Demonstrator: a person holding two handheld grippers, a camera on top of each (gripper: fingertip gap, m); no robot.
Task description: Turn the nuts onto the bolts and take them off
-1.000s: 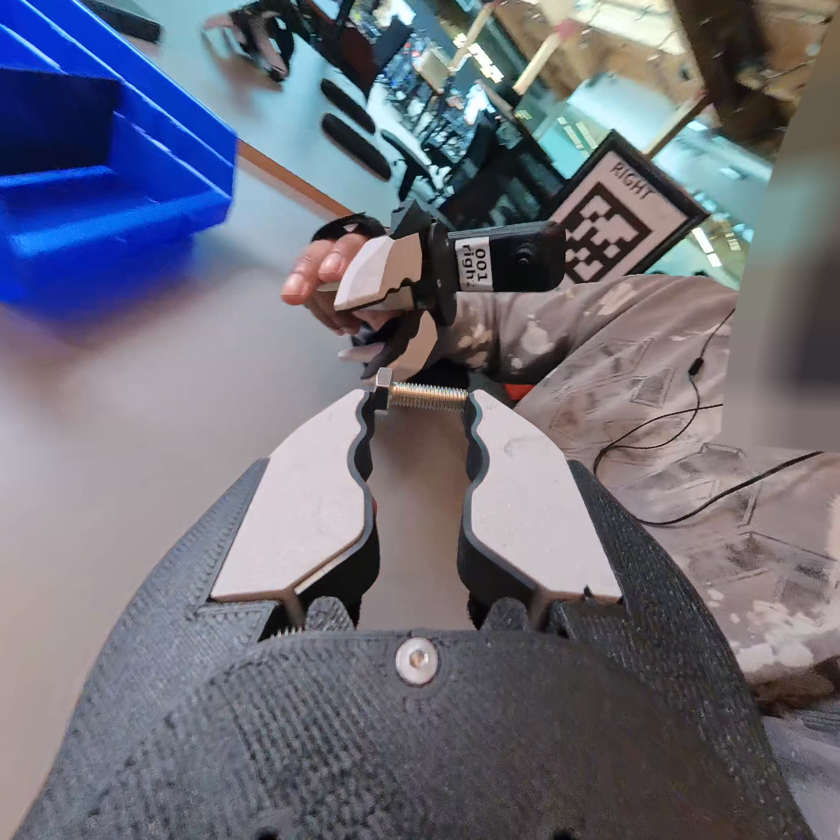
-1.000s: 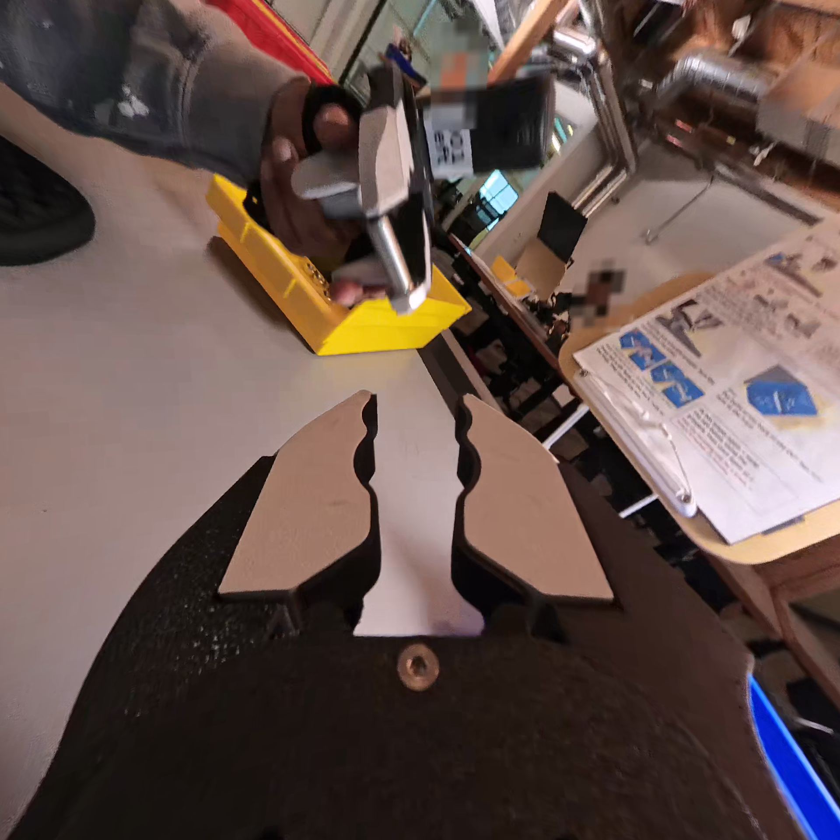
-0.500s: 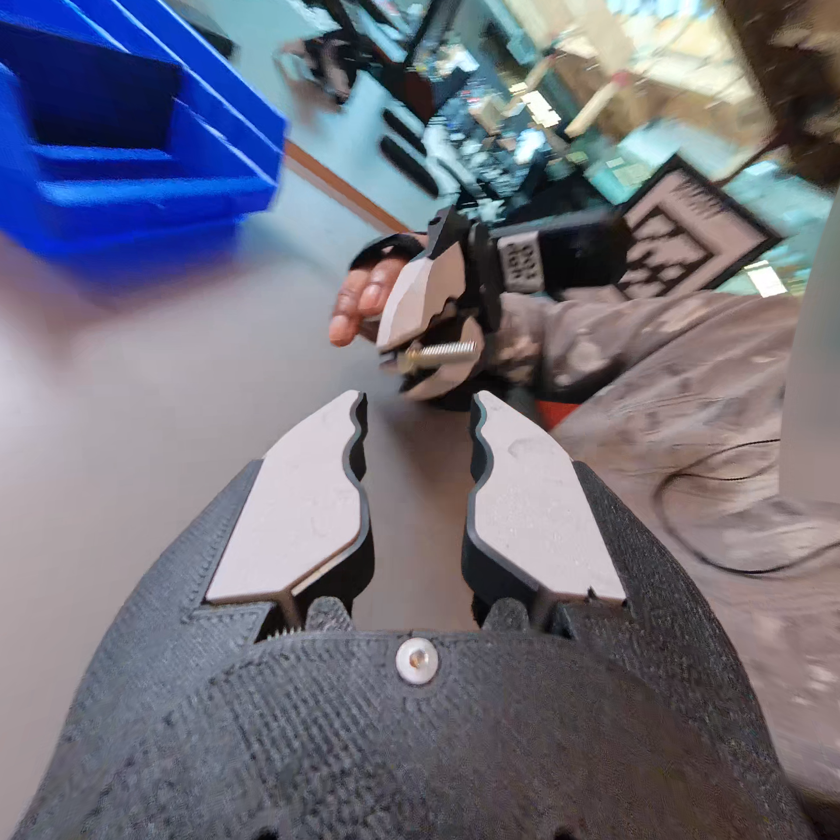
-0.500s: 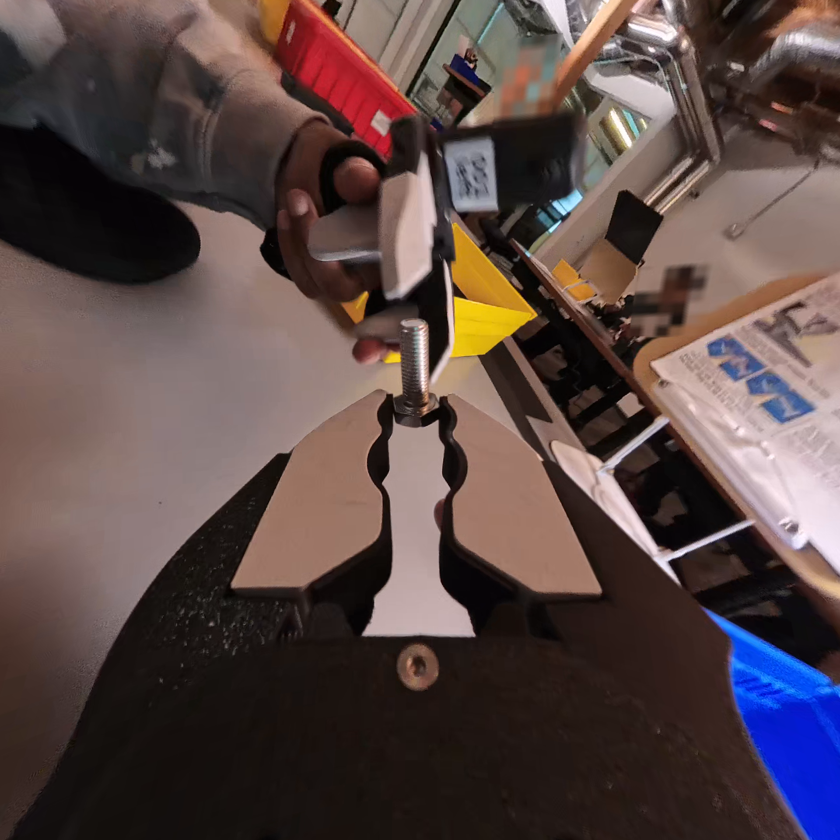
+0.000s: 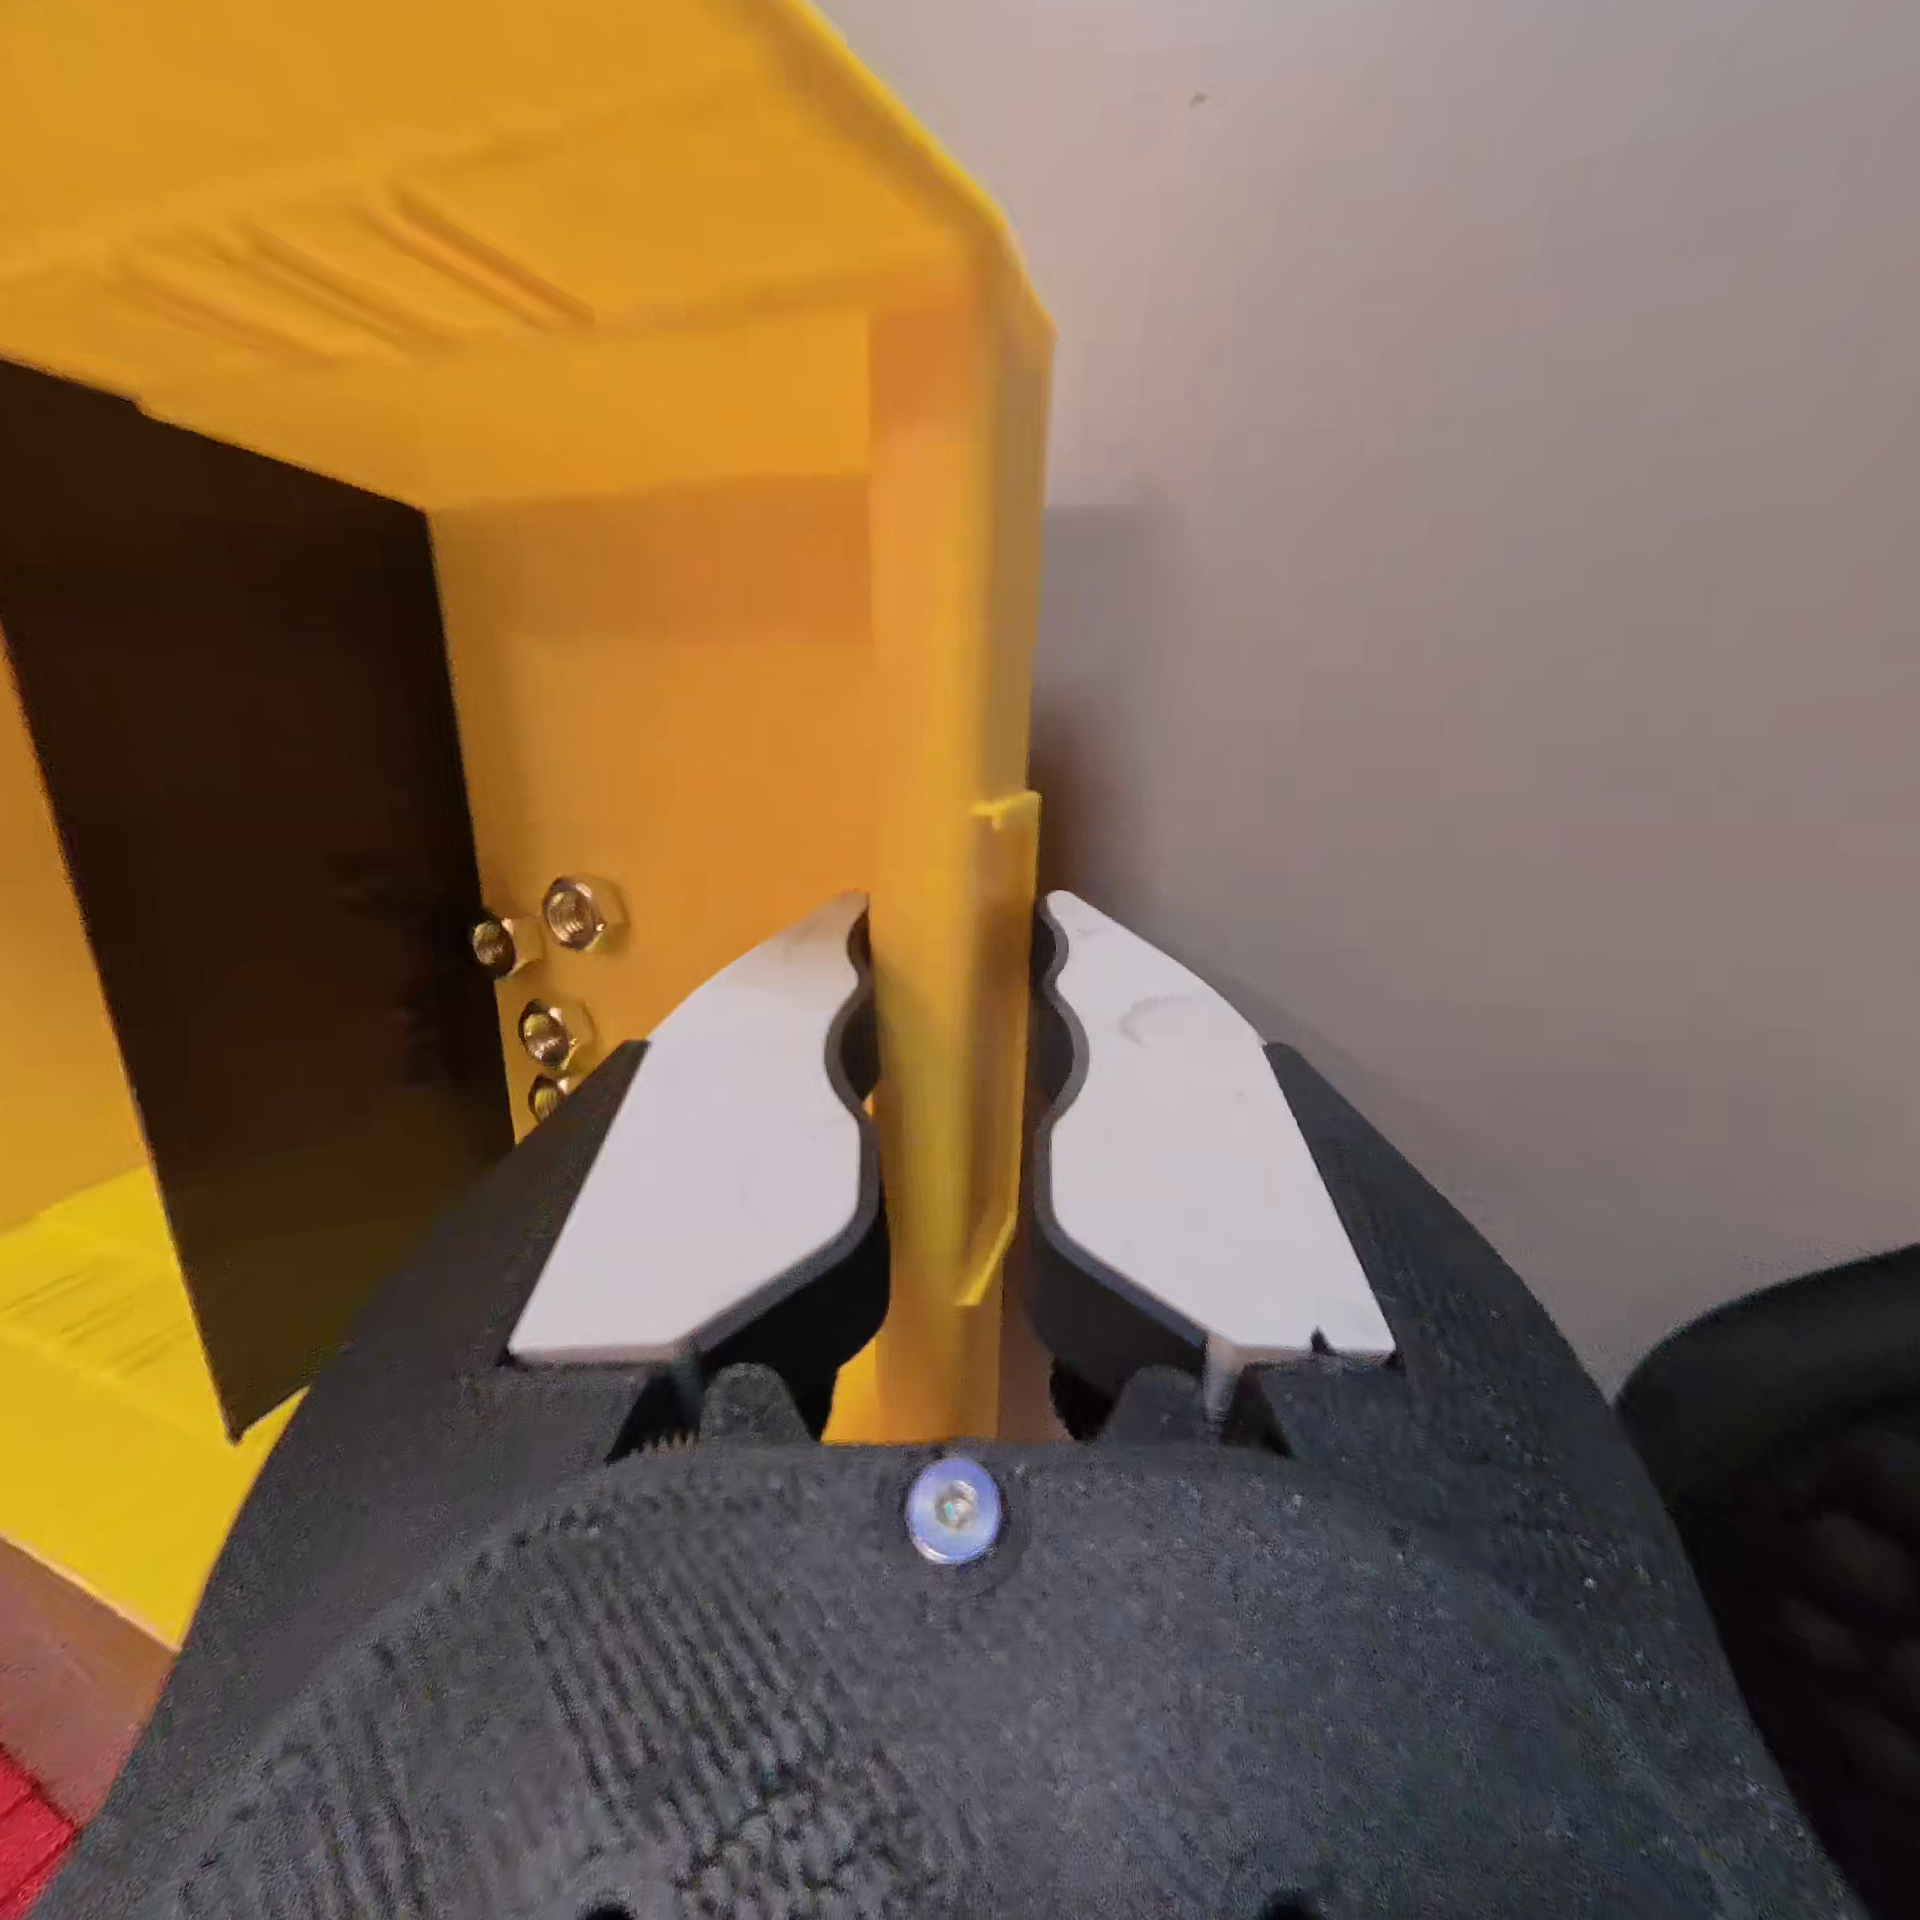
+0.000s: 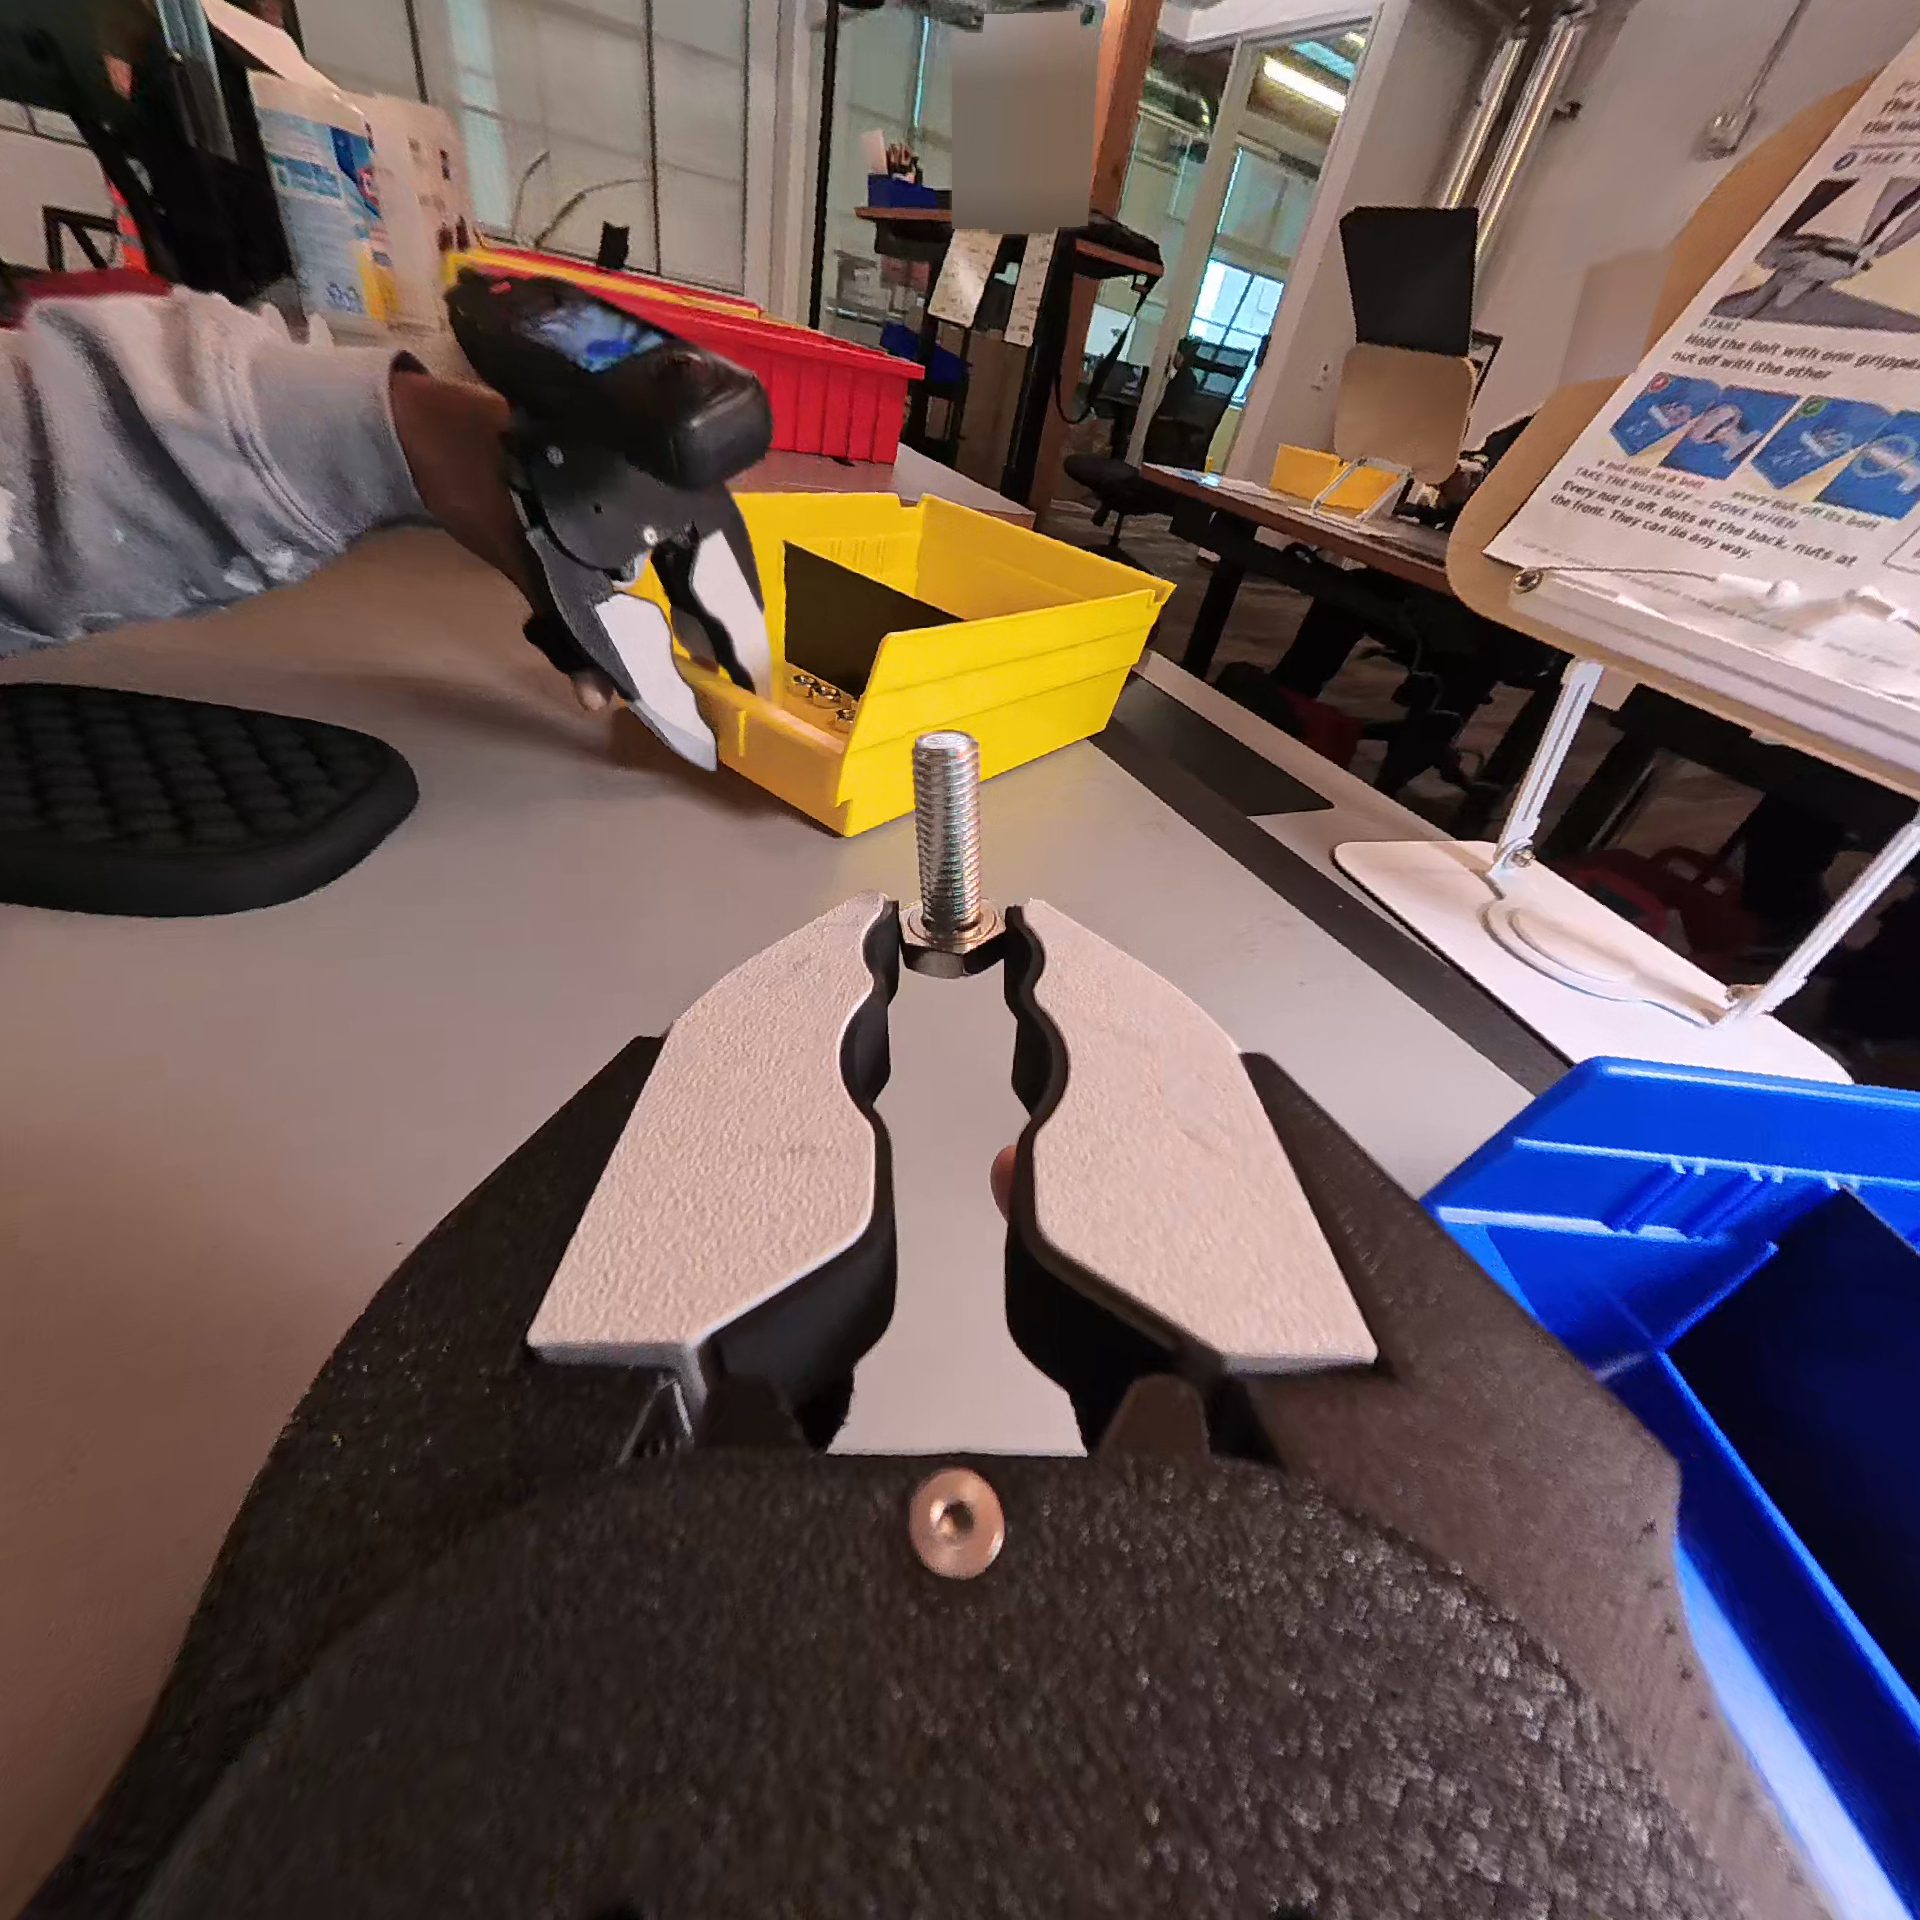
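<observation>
My right gripper (image 6: 951,920) is shut on the hex head of a silver bolt (image 6: 945,821), which stands upright with its thread pointing up and no nut on it. My left gripper (image 5: 954,909) is open and empty, with one finger on each side of the yellow bin's wall (image 5: 935,675). Several brass-coloured nuts (image 5: 566,914) lie inside the bin, just left of the left finger and beside a black divider (image 5: 239,831). In the right wrist view the left gripper (image 6: 727,707) hangs over the near corner of the yellow bin (image 6: 987,665).
A blue bin (image 6: 1714,1299) stands at the right beside my right gripper. A black mat (image 6: 177,800) lies on the grey table at the left and also shows in the left wrist view (image 5: 1787,1507). An instruction sheet on a white stand (image 6: 1714,416) is at the far right. Red bins (image 6: 821,364) are behind. My right fingertips sit around 30 cm from my left ones.
The bolt passed from my left gripper to my right, which shut on its head. The left gripper opened and swung away to the yellow bin.
</observation>
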